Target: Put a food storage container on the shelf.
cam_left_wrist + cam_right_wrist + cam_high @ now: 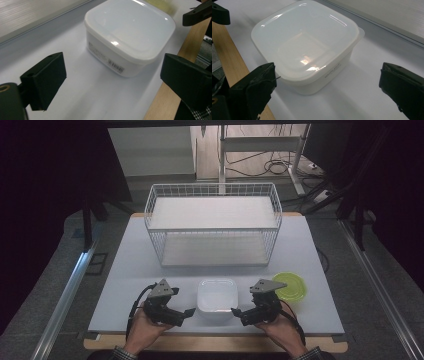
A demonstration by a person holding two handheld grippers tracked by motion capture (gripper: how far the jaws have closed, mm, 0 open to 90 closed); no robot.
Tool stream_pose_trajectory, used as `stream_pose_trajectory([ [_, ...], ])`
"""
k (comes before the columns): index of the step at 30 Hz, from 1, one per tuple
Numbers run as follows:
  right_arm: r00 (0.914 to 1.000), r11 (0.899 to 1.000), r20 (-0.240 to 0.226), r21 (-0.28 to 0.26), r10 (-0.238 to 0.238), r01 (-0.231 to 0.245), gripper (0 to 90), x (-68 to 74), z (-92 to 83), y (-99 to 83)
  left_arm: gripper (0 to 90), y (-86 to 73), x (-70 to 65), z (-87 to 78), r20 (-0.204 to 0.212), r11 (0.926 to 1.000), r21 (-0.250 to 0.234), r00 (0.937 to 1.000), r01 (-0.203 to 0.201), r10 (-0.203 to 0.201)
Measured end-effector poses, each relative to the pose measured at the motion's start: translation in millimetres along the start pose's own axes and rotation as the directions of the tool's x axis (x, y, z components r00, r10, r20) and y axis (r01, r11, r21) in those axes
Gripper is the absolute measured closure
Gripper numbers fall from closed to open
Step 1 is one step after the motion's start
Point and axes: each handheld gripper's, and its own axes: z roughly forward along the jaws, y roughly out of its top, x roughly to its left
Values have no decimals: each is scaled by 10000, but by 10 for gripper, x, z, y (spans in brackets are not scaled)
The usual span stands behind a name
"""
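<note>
A white square plastic container (217, 298) with its lid on stands near the table's front edge. My left gripper (186, 314) points at it from the left and my right gripper (236, 312) from the right, each a little short of its side. In the left gripper view the container (127, 32) lies ahead of my open left gripper (113, 77), nothing between the jaws. The right gripper view has the container (304, 45) just beyond my right gripper (329, 85), whose jaws stand wide and touch nothing.
A white wire basket (212, 222) with a shelf stands at the back of the white table mat (130, 270). A green round lid or dish (291, 286) lies right of the container, behind my right hand. The wooden table edge (215, 344) runs along the front.
</note>
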Motion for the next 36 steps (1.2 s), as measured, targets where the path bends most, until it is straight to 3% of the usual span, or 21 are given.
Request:
stream_pose_trajectory([
  [4, 9999, 9997, 13, 183, 155, -155, 47, -3, 53, 44, 130, 54, 7, 110, 282, 9998, 181, 9996, 27, -32],
  [10, 9980, 9985, -343, 145, 533, -528, 136, -31, 56, 120, 134, 102, 60, 195, 666, 9996, 225, 9976, 170, -184],
  [17, 9935, 9934, -598, 670, 967, -926, 207, -104, 137, 174, 161, 201, 122, 358, 891, 9986, 515, 9958, 153, -199],
  [19, 9920, 9920, -693, 760, 1060, -1007, 210, -126, 176, 185, 164, 205, 156, 401, 1210, 9978, 508, 9915, 428, -487],
  [22, 9838, 9885, -1219, 904, 1317, -1211, 215, -174, 236, 203, 169, 201, 207, 444, 1615, 9952, 574, 9830, 792, -875],
  [23, 9777, 9850, -1424, 1003, 1542, -1407, 224, -199, 263, 207, 169, 195, 231, 463, 1874, 9924, 682, 9757, 1027, -1138],
  [24, 9777, 9850, -1424, 1003, 1542, -1407, 224, -199, 263, 207, 170, 195, 231, 463, 1874, 9924, 682, 9757, 1027, -1138],
  [25, 9694, 9806, -1665, 1062, 1807, -1645, 252, -213, 281, 205, 177, 186, 227, 476, 2151, 9919, 705, 9694, 1058, -1186],
  [27, 9663, 9787, -1741, 1128, 1895, -1716, 251, -211, 280, 201, 180, 184, 207, 480, 2242, 9925, 708, 9680, 993, -1129],
  [29, 9646, 9772, -1804, 1247, 1925, -1717, 252, -208, 271, 198, 183, 192, 154, 456, 2057, 9947, 757, 9749, 703, -846],
  [34, 9626, 9729, -1765, 1430, 2055, -1815, 315, -185, 225, 194, 279, 185, 117, 396, 1950, 9932, 879, 9765, 761, -921],
  [36, 9626, 9707, -1639, 1428, 2156, -1931, 405, -175, 158, 189, 327, 179, 91, 350, 1820, 9911, 894, 9768, 981, -1131],
])
